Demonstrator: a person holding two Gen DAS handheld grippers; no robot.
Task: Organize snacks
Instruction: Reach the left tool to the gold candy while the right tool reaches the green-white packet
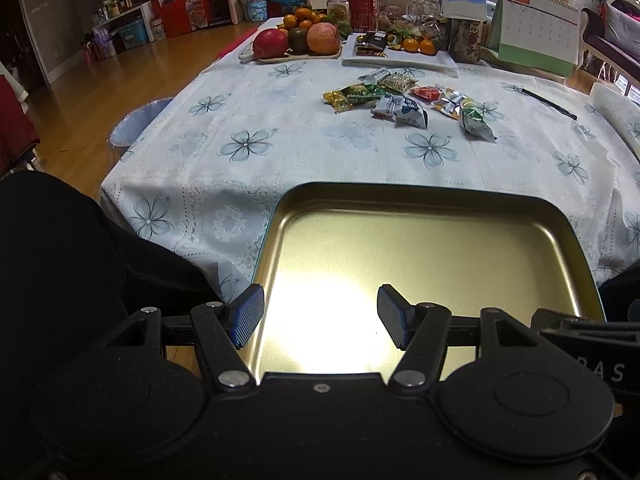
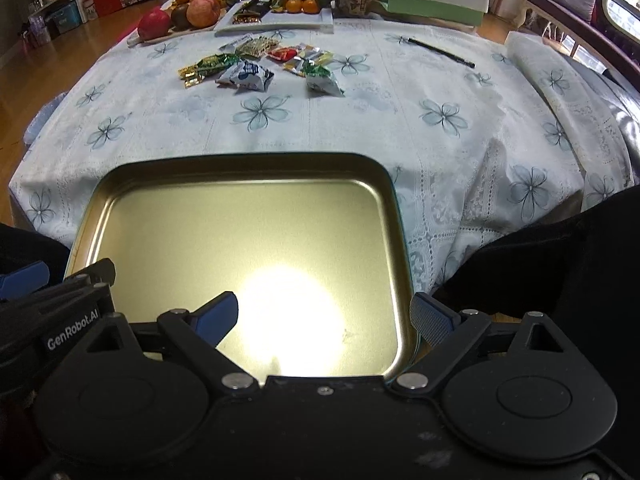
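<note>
An empty gold metal tin (image 1: 420, 200) lies at the table's near edge; it also shows in the right wrist view (image 2: 240, 168). A pile of small wrapped snacks (image 1: 404, 100) lies on the flowered tablecloth beyond it, also seen in the right wrist view (image 2: 256, 64). My left gripper (image 1: 320, 318) is open over the tin's near left part, its left finger outside the rim. My right gripper (image 2: 324, 318) is open over the tin's near right part, straddling the right rim. Neither holds anything.
A fruit tray (image 1: 296, 40) and a white plate (image 1: 400, 58) with tangerines and bars stand at the far side, with jars (image 1: 362, 8) and a desk calendar (image 1: 532, 28) behind. A black pen (image 1: 550, 103) lies at the right. A blue chair seat (image 1: 136, 120) is left of the table.
</note>
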